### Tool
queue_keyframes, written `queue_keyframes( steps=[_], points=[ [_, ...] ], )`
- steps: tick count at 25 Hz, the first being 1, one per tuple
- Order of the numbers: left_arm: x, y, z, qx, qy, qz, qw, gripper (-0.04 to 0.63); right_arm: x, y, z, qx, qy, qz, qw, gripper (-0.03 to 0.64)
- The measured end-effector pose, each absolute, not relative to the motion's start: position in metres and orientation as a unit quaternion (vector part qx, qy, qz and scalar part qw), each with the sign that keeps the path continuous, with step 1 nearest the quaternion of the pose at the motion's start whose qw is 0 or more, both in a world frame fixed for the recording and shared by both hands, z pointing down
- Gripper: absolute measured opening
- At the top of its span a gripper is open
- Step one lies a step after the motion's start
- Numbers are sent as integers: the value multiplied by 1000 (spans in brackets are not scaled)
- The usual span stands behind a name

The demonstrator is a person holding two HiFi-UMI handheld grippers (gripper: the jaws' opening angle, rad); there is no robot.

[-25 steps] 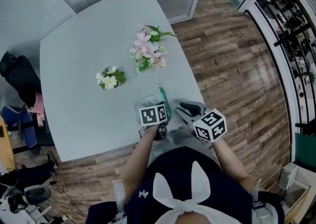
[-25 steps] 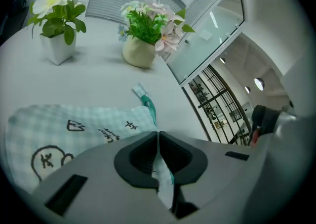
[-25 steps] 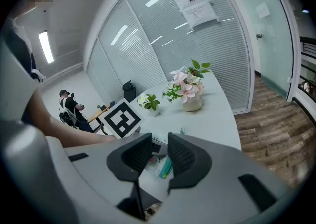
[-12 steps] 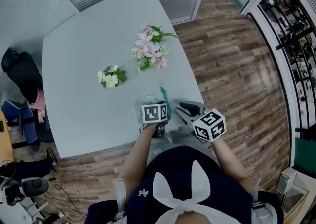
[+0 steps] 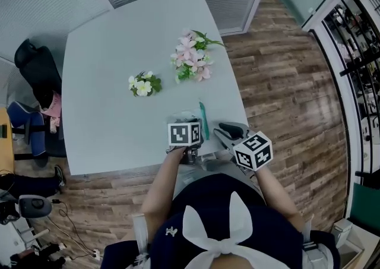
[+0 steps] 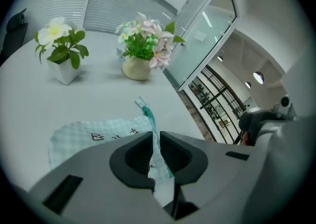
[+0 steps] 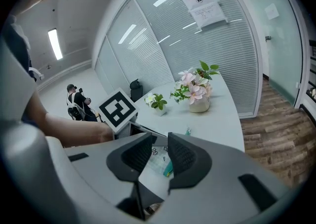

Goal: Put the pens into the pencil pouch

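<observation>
**Left gripper pinching the pouch at the table's near edge**

I see the pencil pouch [image 6: 94, 136], pale mint check with small dark prints, lying flat on the grey table [image 5: 119, 54] close to the edge nearest me. Its teal zipper [image 6: 148, 119] runs along the right side and ends in a small tab that points away from me.

My left gripper [image 6: 154, 144] is closed down to a sliver, with the near corner of the pouch, beside the zipper, pinched between the jaws. That corner rises off the table into the grip. My right gripper [image 7: 160, 154] sits just to the right with its jaws clearly apart. Through the gap I see pouch cloth and a bit of teal beyond them, but nothing pressed between the pads. The left gripper's marker cube [image 7: 117, 111] shows close on that view's left.

Further up the table stand a small white pot of white flowers [image 5: 144, 84] and, to its right, a rounder pot of pink flowers [image 5: 193, 63], both well apart from the pouch. A wooden floor [image 5: 285, 84] lies to the right of the table.
</observation>
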State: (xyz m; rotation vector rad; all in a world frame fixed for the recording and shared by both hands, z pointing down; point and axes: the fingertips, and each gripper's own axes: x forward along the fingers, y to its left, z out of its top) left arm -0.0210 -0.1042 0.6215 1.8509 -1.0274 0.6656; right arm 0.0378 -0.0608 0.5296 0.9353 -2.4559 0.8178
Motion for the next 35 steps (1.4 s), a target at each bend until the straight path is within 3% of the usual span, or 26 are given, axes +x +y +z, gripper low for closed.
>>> queue_keyframes(
  steps=[9,24,35],
  points=[
    [-34,-104,557,758,-460,173,430,34,39,-67,507,355,-878,269,176,106],
    [-35,-79,473,793,-532,169,243,26,36,-59,475,367,-889,230,149,8],
    [-28,-62,472,797,-526,166,246,25,31,-46,462,365,-898,193,151,3]
  ],
)
